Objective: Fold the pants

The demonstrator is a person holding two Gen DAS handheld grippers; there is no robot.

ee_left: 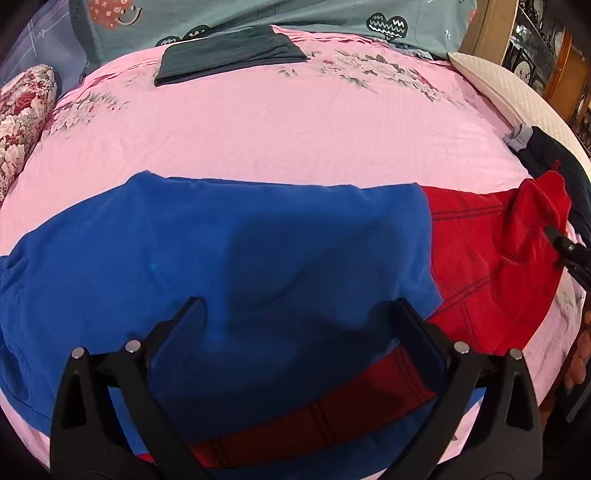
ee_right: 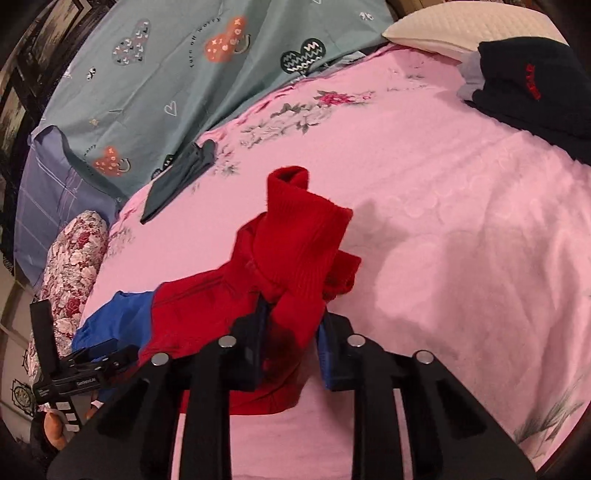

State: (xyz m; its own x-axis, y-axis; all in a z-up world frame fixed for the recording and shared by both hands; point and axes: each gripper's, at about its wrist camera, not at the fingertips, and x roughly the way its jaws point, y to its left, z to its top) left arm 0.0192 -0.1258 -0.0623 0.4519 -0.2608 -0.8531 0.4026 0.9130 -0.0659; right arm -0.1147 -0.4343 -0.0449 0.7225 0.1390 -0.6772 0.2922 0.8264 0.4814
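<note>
The blue and red pants [ee_left: 236, 240] lie across the pink bedsheet [ee_left: 280, 133], blue part at left and middle, red part [ee_left: 491, 243] at right. My left gripper [ee_left: 299, 314] is open, its fingers wide apart just above the blue fabric. My right gripper [ee_right: 291, 325] is shut on the red ribbed cuff end of the pants [ee_right: 299, 236] and holds it bunched up off the sheet. The right gripper also shows at the right edge of the left wrist view [ee_left: 565, 251], and the left gripper at the lower left of the right wrist view [ee_right: 85, 373].
A folded dark green garment [ee_left: 225, 53] lies at the far side of the bed. A dark navy garment [ee_right: 532, 85] lies at the right. A green heart-print quilt [ee_right: 177, 74], a floral pillow [ee_left: 22, 118] and a cream pillow [ee_right: 465, 26] border the sheet.
</note>
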